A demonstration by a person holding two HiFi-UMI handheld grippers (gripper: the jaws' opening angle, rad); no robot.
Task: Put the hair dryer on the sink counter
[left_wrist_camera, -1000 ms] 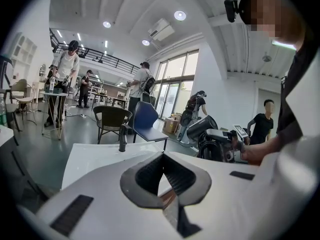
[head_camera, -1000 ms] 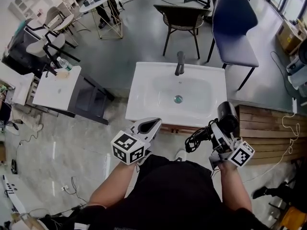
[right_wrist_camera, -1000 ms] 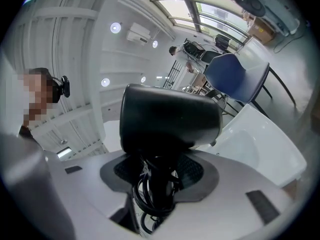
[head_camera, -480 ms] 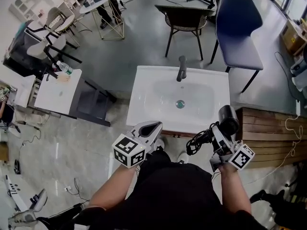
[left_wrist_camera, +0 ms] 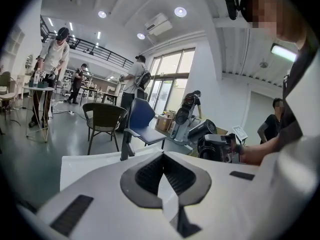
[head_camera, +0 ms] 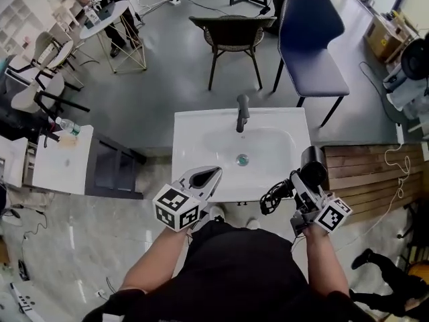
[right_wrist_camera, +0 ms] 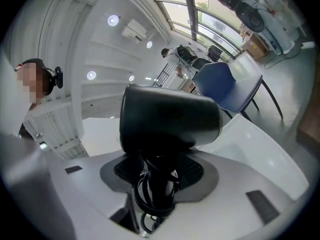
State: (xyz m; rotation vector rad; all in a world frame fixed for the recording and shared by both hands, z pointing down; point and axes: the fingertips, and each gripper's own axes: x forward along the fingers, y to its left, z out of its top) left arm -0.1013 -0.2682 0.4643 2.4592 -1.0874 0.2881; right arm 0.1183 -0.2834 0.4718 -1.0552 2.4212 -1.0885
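Observation:
The black hair dryer [head_camera: 313, 172] hangs in the air just off the front right corner of the white sink counter [head_camera: 194, 136]. My right gripper [head_camera: 302, 184] is shut on its handle, and the coiled cord [head_camera: 271, 196] dangles to the left. In the right gripper view the hair dryer's barrel [right_wrist_camera: 170, 119] lies crosswise above my right gripper [right_wrist_camera: 160, 171]. My left gripper [head_camera: 202, 178] hovers at the counter's front edge, shut and empty. The left gripper view shows the left gripper [left_wrist_camera: 162, 176], the dark faucet [left_wrist_camera: 127, 145] and the hair dryer [left_wrist_camera: 206, 132] to the right.
The faucet [head_camera: 242, 111] stands at the back of the basin. A blue chair [head_camera: 308, 42] and a wicker chair [head_camera: 231, 29] stand behind the sink. A wooden slat platform [head_camera: 365, 173] lies to the right, a white side table [head_camera: 57, 166] to the left.
Both grippers have moved forward toward the sink. The left one now reaches the counter's front edge, and the hair dryer sits closer to the front right corner.

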